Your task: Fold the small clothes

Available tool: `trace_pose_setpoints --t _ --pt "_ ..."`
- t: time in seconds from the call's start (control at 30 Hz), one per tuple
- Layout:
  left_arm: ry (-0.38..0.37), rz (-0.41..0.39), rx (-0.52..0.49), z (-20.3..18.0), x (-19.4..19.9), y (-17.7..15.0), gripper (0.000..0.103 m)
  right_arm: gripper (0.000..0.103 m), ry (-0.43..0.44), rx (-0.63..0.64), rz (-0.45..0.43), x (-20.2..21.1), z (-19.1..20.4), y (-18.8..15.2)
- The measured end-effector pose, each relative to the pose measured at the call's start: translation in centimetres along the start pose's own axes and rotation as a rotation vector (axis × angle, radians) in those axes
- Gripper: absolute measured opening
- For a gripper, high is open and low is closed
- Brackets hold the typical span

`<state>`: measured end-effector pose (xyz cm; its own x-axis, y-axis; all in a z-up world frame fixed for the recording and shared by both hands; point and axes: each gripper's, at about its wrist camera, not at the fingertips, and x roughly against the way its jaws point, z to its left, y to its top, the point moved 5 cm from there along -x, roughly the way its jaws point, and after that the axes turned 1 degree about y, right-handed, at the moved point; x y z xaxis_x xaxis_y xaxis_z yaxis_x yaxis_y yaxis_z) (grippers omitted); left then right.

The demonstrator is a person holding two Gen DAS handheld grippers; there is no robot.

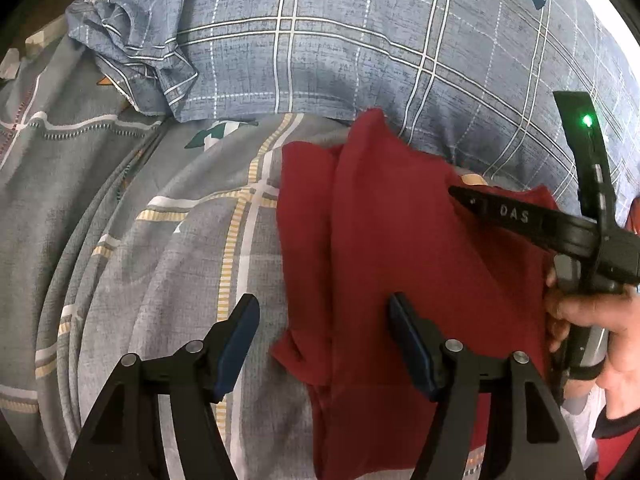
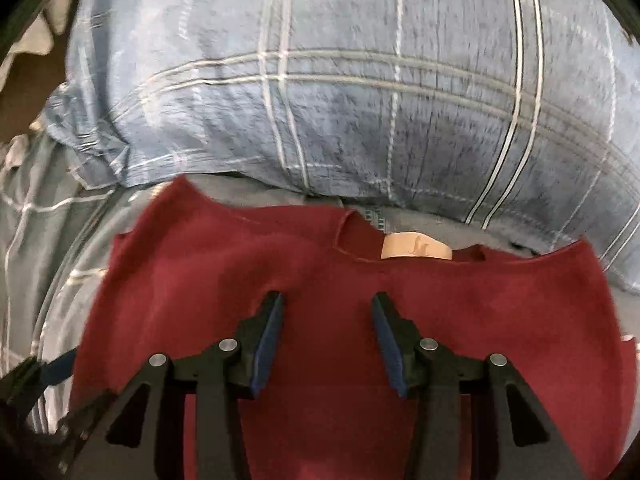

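Observation:
A dark red shirt (image 1: 384, 240) lies flat on the grey patterned bedsheet (image 1: 120, 220), its left side folded over in a long crease. In the right wrist view the shirt (image 2: 400, 292) shows its neckline and a tan neck label (image 2: 416, 246). My left gripper (image 1: 324, 320) is open and empty, hovering over the shirt's left edge. My right gripper (image 2: 328, 316) is open and empty above the shirt's chest; it also shows in the left wrist view (image 1: 520, 216), held by a hand at the right.
A large blue plaid pillow (image 1: 360, 40) lies just beyond the shirt's collar end; it also shows in the right wrist view (image 2: 360, 80). The grey sheet stretches out to the left of the shirt. The left gripper's finger (image 2: 56, 368) shows at the lower left.

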<state>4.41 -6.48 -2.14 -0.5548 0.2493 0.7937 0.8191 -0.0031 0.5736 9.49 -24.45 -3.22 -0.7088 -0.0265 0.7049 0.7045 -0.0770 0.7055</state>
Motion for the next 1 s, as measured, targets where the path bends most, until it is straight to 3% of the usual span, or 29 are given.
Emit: trace_pose_setpoints --t 0.17,0.3,0.43,0.53,0.6,0.7,0.87,1.0 --pt "-0.003 0.006 0.008 0.1 -0.1 0.1 0.069 0.048 -0.006 0.005 0.029 1.5 0.4 0.5" --pt "0.004 0.0 0.0 -0.1 0.1 0.0 0.068 0.067 0.083 -0.001 -0.033 4.2 1.6 0.4" --pt "-0.021 0.009 0.01 0.3 0.9 -0.5 0.068 0.069 0.136 0.026 0.096 1.6 3.3 -1.1" --pt "-0.069 0.016 0.049 1.7 2.6 -1.9 0.07 0.069 0.068 0.078 0.083 2.1 4.2 -1.2" --pt "-0.088 0.008 0.055 2.4 3.6 -2.3 0.072 0.07 0.134 0.08 0.069 3.4 5.7 -0.6" --pt "-0.096 0.0 0.083 3.2 3.9 -1.6 0.072 0.075 0.166 0.13 0.05 4.7 8.1 0.3" --pt "-0.153 0.046 0.128 4.4 3.7 -1.5 0.072 0.076 0.23 0.134 0.124 2.4 11.7 1.2" --pt "-0.126 0.058 0.13 4.9 3.2 -1.4 0.072 0.076 0.159 0.193 0.16 -0.5 14.1 1.3"
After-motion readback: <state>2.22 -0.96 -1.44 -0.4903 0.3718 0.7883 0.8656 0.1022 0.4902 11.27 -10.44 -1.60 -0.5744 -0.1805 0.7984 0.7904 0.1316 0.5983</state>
